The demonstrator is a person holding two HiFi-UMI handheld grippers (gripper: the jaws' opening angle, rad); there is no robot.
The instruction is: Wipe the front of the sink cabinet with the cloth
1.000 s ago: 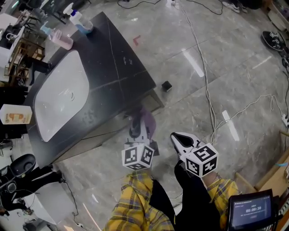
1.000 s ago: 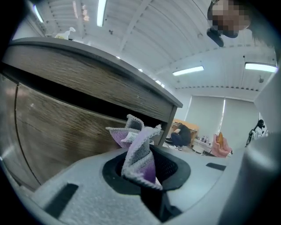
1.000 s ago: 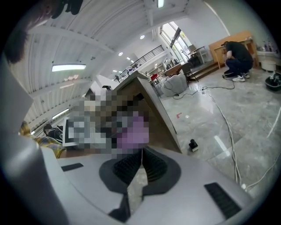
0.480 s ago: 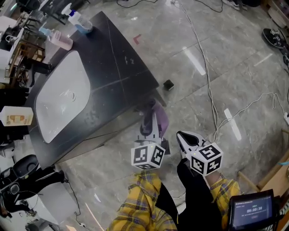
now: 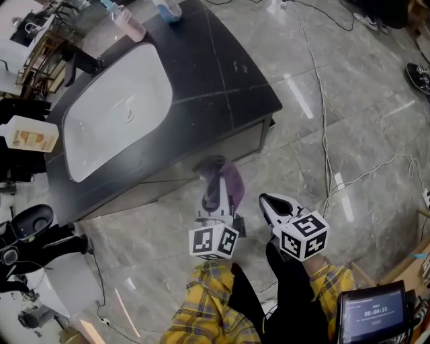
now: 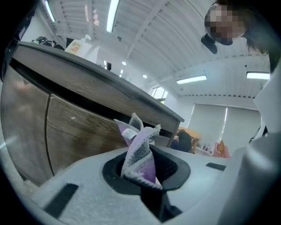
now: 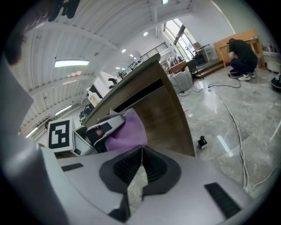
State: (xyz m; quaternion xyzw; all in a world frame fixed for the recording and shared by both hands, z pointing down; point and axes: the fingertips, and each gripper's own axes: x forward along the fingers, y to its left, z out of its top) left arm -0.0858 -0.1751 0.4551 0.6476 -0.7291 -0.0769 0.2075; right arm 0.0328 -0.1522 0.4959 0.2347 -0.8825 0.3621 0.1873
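My left gripper (image 5: 213, 196) is shut on a purple and grey cloth (image 5: 225, 180) (image 6: 139, 151), which sticks out of the jaws toward the wooden front of the sink cabinet (image 6: 74, 123) (image 7: 164, 112). In the head view the cloth hangs just short of the cabinet front (image 5: 195, 171), below the dark countertop (image 5: 222, 74) with its white basin (image 5: 117, 111). The right gripper (image 5: 272, 207) (image 7: 140, 165) is shut with nothing in it, held low to the right of the left one. From the right gripper view the left gripper (image 7: 99, 127) and the cloth (image 7: 127, 132) show in front of the cabinet.
A pink bottle (image 5: 127, 23) and a blue one (image 5: 168, 8) stand at the counter's far end. White cables (image 5: 322, 114) run across the marble floor on the right. A small black object (image 7: 202, 142) lies on the floor near the cabinet corner. Dark equipment (image 5: 30, 235) sits at the left.
The view has shifted, so the counter and basin sit higher and more central. My left gripper with the cloth has stayed near the cabinet front; the right gripper has barely moved.
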